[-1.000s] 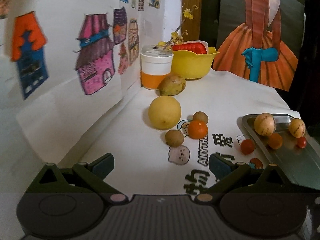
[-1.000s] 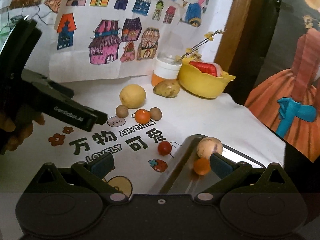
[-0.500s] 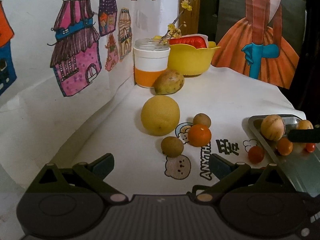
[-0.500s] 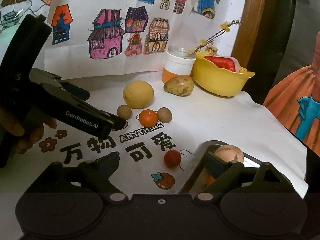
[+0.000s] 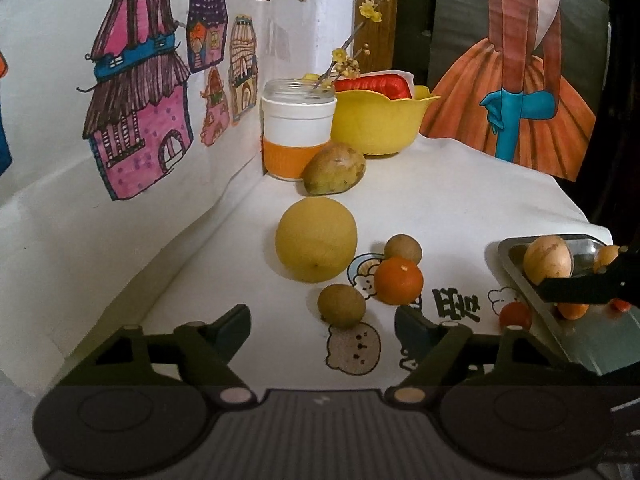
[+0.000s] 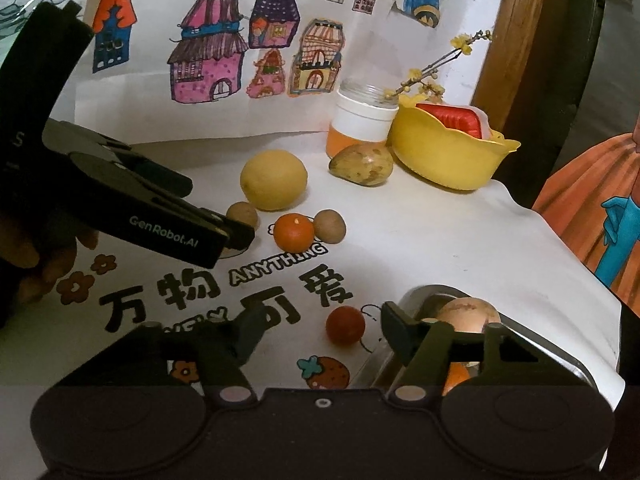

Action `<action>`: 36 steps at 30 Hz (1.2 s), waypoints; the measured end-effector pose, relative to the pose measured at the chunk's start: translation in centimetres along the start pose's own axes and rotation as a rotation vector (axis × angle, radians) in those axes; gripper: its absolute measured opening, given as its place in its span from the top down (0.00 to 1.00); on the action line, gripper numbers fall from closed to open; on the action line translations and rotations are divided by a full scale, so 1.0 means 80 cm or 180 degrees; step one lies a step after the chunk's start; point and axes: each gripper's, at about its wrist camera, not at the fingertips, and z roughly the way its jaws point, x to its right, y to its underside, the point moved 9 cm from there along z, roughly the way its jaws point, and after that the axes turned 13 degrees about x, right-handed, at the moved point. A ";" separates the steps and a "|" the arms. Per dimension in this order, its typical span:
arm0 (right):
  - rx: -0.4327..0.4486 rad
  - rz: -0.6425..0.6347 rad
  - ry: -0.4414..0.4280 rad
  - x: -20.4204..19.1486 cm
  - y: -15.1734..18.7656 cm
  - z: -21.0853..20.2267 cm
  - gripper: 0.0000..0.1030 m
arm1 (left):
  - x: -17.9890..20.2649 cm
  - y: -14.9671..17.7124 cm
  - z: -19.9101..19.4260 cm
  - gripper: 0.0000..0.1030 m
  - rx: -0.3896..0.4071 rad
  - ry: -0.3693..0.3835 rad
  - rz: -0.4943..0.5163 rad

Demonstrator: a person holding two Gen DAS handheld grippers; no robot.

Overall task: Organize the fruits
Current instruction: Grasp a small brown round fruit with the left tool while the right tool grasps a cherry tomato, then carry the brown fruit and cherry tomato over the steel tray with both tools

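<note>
- The small round brown fruit (image 5: 341, 305) is seen at lower centre, just ahead of the spread, empty left gripper (image 5: 322, 326).
- The right gripper (image 6: 318, 334), also spread and empty, is positioned farther off, by the small red fruit (image 6: 345, 325).

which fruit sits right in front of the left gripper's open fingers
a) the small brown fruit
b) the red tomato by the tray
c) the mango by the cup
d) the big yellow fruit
a: in the left wrist view the small brown fruit lies just ahead, between the open fingers of the left gripper; the big yellow fruit and the mango sit farther back, and the red tomato is off to the right.
</note>
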 end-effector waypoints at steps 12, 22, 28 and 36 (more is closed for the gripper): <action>-0.0079 0.0022 -0.0012 0.002 0.008 0.015 0.53 | 0.014 0.003 0.011 0.48 -0.0049 0.0109 0.0043; -0.0075 0.0057 0.0026 0.006 0.010 0.018 0.67 | 0.014 0.002 0.019 0.70 -0.0088 0.0130 -0.0064; -0.0070 0.0059 0.0041 0.008 0.011 0.016 0.75 | 0.016 0.003 0.018 0.71 -0.0097 0.0118 -0.0058; -0.0051 0.0079 0.0030 0.003 0.012 0.007 0.76 | 0.029 0.008 -0.001 0.71 -0.0133 0.0209 -0.0041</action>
